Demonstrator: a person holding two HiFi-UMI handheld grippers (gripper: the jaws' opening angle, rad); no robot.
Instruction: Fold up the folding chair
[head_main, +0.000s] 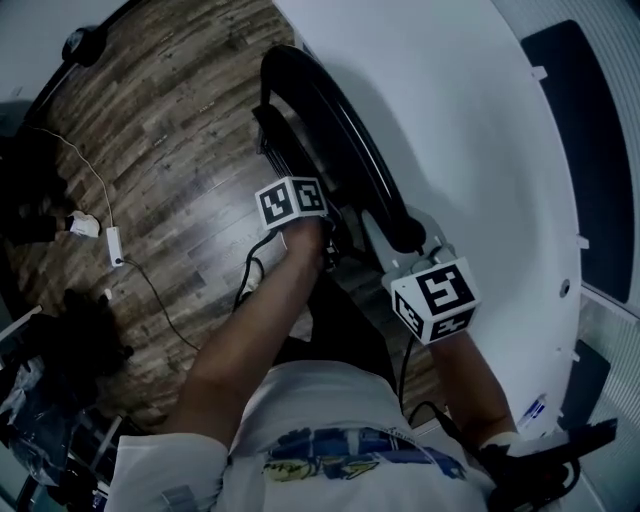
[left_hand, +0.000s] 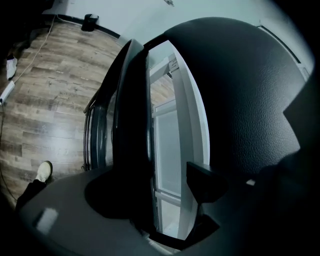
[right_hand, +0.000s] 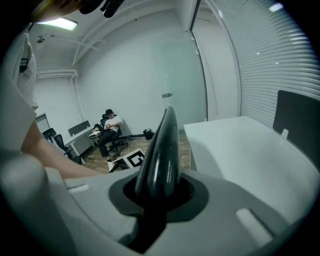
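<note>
Two claws tend the folding chair (head_main: 340, 130), seemingly already flat, at frame centre beside the white bench (head_main: 470, 130): your right claw (right_hand: 160, 187) clamps its glossy tube, likely to steady it, while your left claw (left_hand: 160, 197) straddles its dark edge, spread wide.

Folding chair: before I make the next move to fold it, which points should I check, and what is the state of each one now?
1. Right gripper holds the black chair tube: ok, jaws closed on it.
2. Left gripper has a grip: not ok, jaws stand wide, and a light gap shows beside one pad.
3. Chair fully folded: cannot tell; a gap shows between its black panel and its textured panel.
4. Room beside the white table: cannot tell; the chair stands very near it.
5. Floor cable clear of the chair: ok, it lies apart at the left.
</note>
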